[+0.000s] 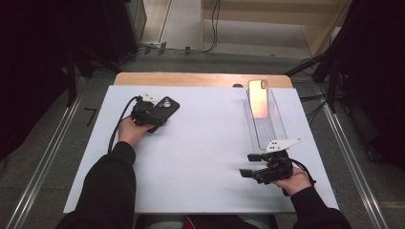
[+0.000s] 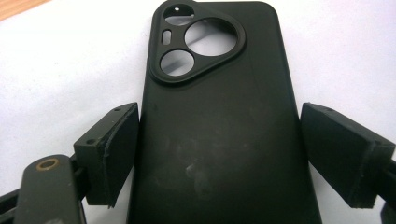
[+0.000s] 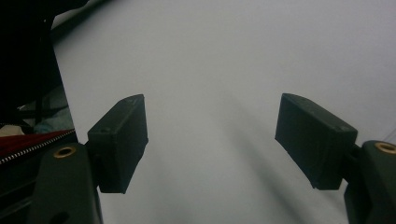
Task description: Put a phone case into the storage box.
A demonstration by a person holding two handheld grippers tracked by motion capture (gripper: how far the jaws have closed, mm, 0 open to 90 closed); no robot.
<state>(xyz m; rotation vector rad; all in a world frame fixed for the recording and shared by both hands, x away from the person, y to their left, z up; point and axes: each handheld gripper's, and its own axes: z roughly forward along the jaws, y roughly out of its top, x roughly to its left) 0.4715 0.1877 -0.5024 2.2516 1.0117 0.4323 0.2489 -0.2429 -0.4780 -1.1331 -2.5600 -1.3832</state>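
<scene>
While lying flat on the white counter (image 1: 200,157) at its far left, the black phone case (image 2: 219,126) is sitting back up, camera cutout away from the hand, between the pads of the left claw (image 1: 160,117); one pad (image 2: 116,149) is touching the case's edge, the other is standing just clear, so the claw is spread around it rather than pinching. Farther right, an orange-backed phone (image 1: 258,98) is leaning upright in a clear stand (image 1: 267,129). Near the front right edge, the right claw (image 3: 212,140) is hovering spread wide over bare counter, holding nothing
</scene>
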